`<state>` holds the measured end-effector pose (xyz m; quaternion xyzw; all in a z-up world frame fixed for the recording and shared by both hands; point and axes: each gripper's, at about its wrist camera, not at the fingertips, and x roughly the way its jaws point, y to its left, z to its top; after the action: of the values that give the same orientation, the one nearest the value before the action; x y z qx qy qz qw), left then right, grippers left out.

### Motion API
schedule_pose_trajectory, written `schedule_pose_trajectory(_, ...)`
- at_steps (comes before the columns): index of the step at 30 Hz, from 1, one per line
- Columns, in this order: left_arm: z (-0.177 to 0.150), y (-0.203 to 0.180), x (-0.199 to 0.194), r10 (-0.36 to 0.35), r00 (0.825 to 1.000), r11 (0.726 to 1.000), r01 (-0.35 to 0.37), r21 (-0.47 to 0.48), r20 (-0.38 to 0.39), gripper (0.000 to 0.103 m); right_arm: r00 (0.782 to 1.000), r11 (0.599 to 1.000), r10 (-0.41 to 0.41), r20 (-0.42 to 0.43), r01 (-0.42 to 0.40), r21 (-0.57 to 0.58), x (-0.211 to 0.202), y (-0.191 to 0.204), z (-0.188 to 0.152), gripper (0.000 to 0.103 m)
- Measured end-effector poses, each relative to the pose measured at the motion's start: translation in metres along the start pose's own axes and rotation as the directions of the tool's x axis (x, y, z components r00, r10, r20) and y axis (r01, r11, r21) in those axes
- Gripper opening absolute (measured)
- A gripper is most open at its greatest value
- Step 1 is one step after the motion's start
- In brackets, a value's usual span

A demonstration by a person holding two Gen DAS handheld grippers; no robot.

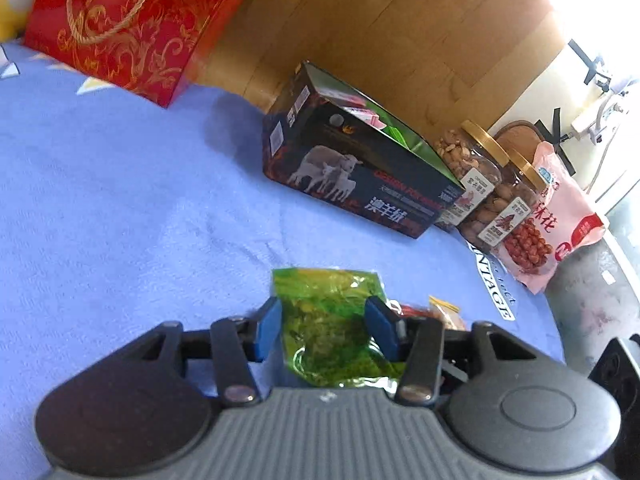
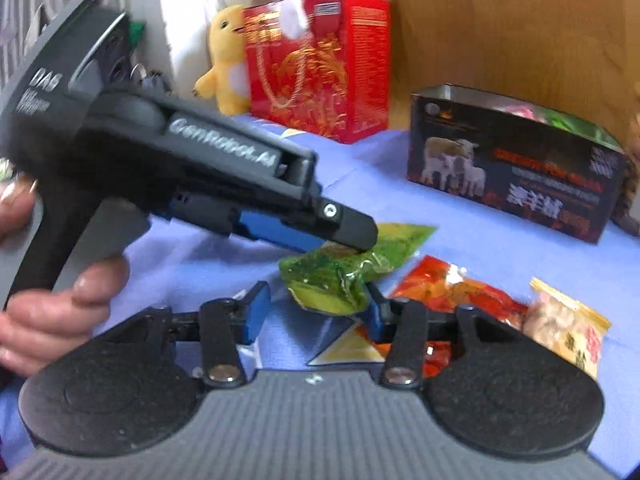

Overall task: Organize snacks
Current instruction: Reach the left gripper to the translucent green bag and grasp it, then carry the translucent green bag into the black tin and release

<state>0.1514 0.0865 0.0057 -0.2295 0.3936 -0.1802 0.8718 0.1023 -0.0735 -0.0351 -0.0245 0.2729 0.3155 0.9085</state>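
A green see-through snack packet sits between the blue pads of my left gripper, which is shut on it just above the blue cloth. In the right wrist view the left gripper reaches in from the left, held by a person's hand, with its fingertips on the green packet. My right gripper is open just below it. The packet's lower end lies between the jaws, beside the right pad and clear of the left one.
A red-orange packet and a pale packet with yellow edges lie to the right. Behind them stands an open black box with a sheep picture, holding packets. Two nut jars, a pink bag, a red gift bag and a yellow plush line the back.
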Motion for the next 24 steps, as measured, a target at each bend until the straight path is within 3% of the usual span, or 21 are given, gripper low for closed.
schedule_pose_trajectory(3,-0.001,0.002,-0.003,0.003,1.0,1.0,-0.003,-0.026,0.012,0.039,0.999,0.996,0.034,0.021,-0.036,0.085,-0.002,-0.011,-0.002,0.039)
schedule_pose_trajectory(10,-0.007,-0.001,-0.005,0.037,0.999,0.999,-0.037,-0.01,0.011,0.038,0.997,0.989,0.078,0.014,-0.079,0.121,-0.005,-0.011,-0.006,0.042)
schedule_pose_trajectory(15,-0.007,0.0,-0.004,0.037,0.999,0.999,-0.037,-0.003,0.005,0.036,0.988,0.952,0.149,0.032,-0.152,0.264,-0.016,-0.026,-0.013,0.043)
schedule_pose_trajectory(17,-0.007,0.0,-0.004,0.04,0.999,0.999,-0.04,0.003,0.005,0.035,0.986,0.938,0.165,0.04,-0.169,0.302,-0.016,-0.03,-0.014,0.041)
schedule_pose_trajectory(20,-0.008,0.001,-0.006,0.029,1.0,0.999,-0.029,-0.014,0.0,0.038,0.988,0.937,0.148,0.038,-0.152,0.313,-0.015,-0.029,-0.016,0.025)
schedule_pose_trajectory(24,-0.012,0.013,-0.014,-0.058,0.998,0.993,0.056,-0.106,-0.019,0.05,0.985,0.925,0.162,0.055,-0.171,0.34,-0.016,-0.034,-0.017,0.023)
